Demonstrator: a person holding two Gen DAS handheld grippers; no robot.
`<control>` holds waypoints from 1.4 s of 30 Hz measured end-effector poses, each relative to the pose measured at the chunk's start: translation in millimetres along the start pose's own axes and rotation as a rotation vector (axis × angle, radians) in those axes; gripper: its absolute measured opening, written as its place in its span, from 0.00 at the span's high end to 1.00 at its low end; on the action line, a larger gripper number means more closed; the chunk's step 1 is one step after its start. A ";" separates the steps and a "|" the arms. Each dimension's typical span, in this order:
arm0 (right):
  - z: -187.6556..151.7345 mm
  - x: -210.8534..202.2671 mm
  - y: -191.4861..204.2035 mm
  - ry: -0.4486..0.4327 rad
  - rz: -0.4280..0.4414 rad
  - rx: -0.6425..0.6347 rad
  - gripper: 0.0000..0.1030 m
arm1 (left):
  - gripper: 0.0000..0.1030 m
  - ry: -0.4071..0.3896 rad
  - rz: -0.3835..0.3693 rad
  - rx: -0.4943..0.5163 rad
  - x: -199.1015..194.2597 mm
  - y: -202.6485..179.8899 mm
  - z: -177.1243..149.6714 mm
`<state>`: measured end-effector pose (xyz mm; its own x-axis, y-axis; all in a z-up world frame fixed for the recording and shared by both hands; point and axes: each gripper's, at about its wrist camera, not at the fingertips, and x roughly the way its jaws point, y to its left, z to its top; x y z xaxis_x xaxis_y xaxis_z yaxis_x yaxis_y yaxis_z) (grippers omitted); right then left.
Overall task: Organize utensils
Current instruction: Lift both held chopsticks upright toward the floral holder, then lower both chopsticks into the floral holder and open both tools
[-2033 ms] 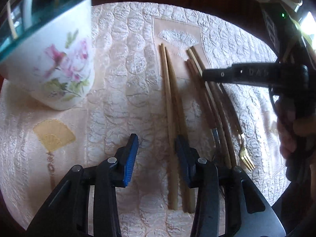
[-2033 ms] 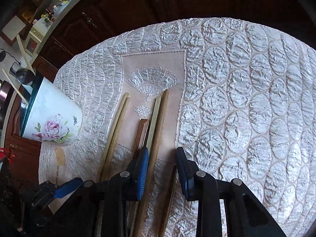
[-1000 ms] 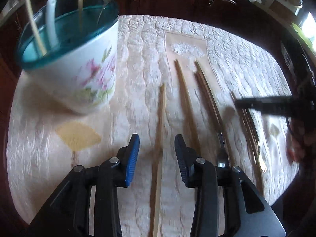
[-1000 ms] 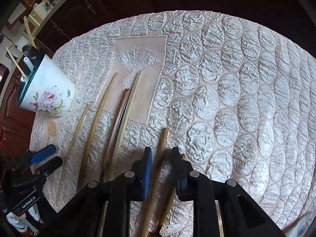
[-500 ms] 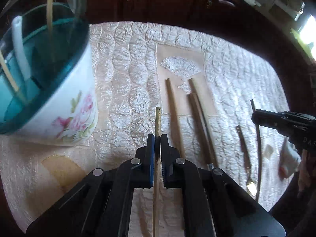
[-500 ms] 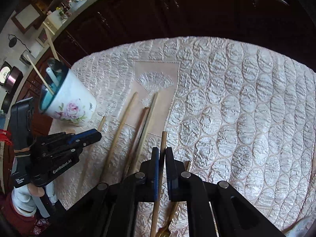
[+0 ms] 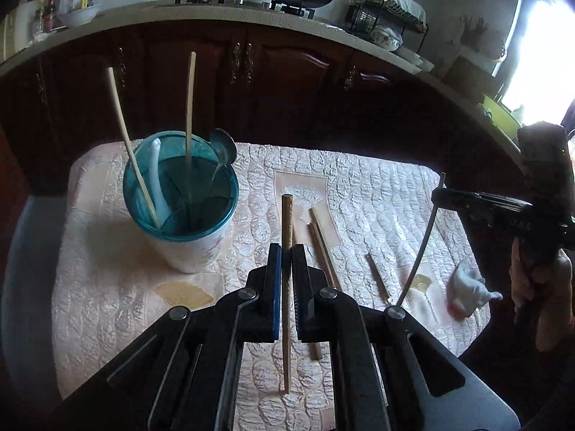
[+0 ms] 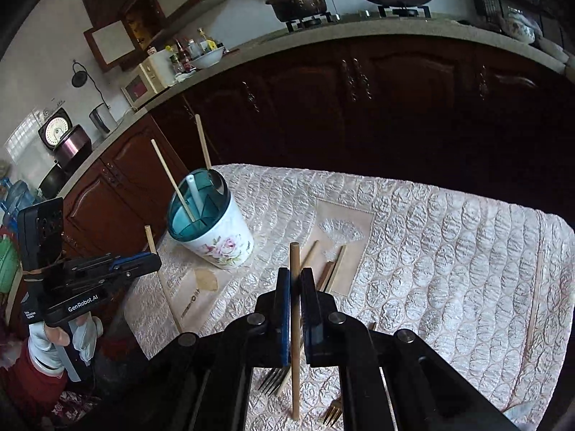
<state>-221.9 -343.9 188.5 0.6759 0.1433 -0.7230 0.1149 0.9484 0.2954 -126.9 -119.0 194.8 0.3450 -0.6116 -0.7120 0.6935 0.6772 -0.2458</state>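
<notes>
Each gripper pinches one chopstick: left gripper (image 7: pixel 286 251), right gripper (image 8: pixel 295 280). Loose chopsticks (image 7: pixel 321 248) lie mid-table beside the cup (image 7: pixel 187 230).

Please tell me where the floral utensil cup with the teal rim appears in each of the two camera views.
Left wrist view: the utensil cup stands left of centre, seen from above.
Right wrist view: the cup stands left of centre, beyond the jaws, its flowers showing.
Shared landmark: the fan-embroidered patch on the tablecloth.

My cup (image 8: pixel 219 240) is white with a pink rose print and a teal rim. The tabletop (image 7: pixel 377 194) wears pale pink quilted cloth. My tongs (image 7: pixel 286 251) are black with blue pads, each pinching a tan chopstick (image 7: pixel 286 215).
</notes>
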 end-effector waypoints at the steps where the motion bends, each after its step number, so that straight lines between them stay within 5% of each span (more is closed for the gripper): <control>1: 2.2 -3.8 5.4 -0.007 0.004 -0.012 0.95 | 0.96 -0.007 0.001 -0.002 -2.9 -1.5 -0.2; 21: 46.2 -30.2 70.8 -0.103 0.042 -0.131 0.95 | 0.96 -0.104 0.024 -0.028 -54.6 11.4 17.8; 29: 79.0 -46.5 95.3 -0.166 0.067 -0.172 0.95 | 0.96 -0.189 0.012 -0.063 -106.6 32.1 51.0; 36: 124.5 -44.2 120.4 -0.215 0.121 -0.174 0.95 | 0.96 -0.264 0.102 -0.050 -129.3 48.2 89.4; 42: 146.1 -11.1 137.5 -0.210 0.106 -0.169 0.95 | 0.96 -0.243 0.200 -0.033 -99.9 62.2 104.5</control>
<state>-107.2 -256.4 328.4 0.8154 0.1995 -0.5434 -0.0760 0.9675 0.2412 -52.1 -58.5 319.4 0.6162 -0.5422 -0.5712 0.5773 0.8043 -0.1407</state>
